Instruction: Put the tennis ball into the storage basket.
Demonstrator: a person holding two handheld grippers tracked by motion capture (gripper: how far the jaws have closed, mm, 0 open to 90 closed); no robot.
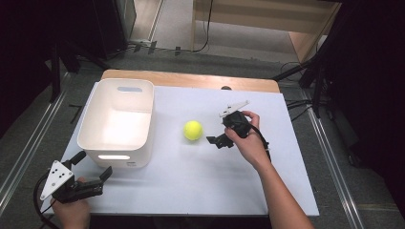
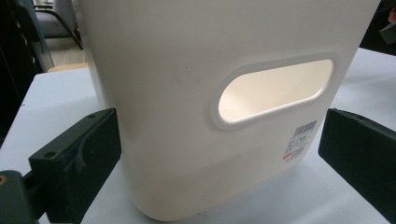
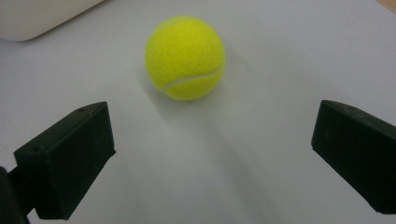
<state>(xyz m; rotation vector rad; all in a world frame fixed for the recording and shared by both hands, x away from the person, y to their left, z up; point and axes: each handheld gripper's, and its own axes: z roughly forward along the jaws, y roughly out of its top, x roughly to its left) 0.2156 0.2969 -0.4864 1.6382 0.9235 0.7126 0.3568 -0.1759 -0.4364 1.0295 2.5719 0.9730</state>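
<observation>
High view. The right forearm enters from the bottom edge and angles up and leftward across the white counter (image 1: 267,191); its hand wraps the body of the right hand-held gripper (image 1: 217,132), whose nose points left toward the tennis ball (image 1: 193,130). The wrist is slightly bent, with the grey three-cornered plate uppermost at the far side of the hand. The left hand-held gripper (image 1: 94,164) sits at the near left corner of the counter, gripped from below, its own grey plate facing up and its nose directed at the near wall of the white bin (image 1: 95,131).

Right gripper view. The two black jaws stand wide apart with nothing between them; the right hand-held gripper (image 3: 210,154) holds nothing. The tennis ball (image 3: 185,58) lies ahead of the jaws, resting on the counter and apart from both. It is bright yellow-green and felted, with one pale curved seam across its lower face and a soft shadow beneath it.

Left gripper view. The left hand-held gripper (image 2: 219,154) is likewise spread wide and grasps nothing; the white bin (image 2: 187,93) stands close in front of it, showing an oval handle slot and a barcode label.

Position. The ball lies near mid-counter, between the bin and the right hand-held gripper, touching neither.
</observation>
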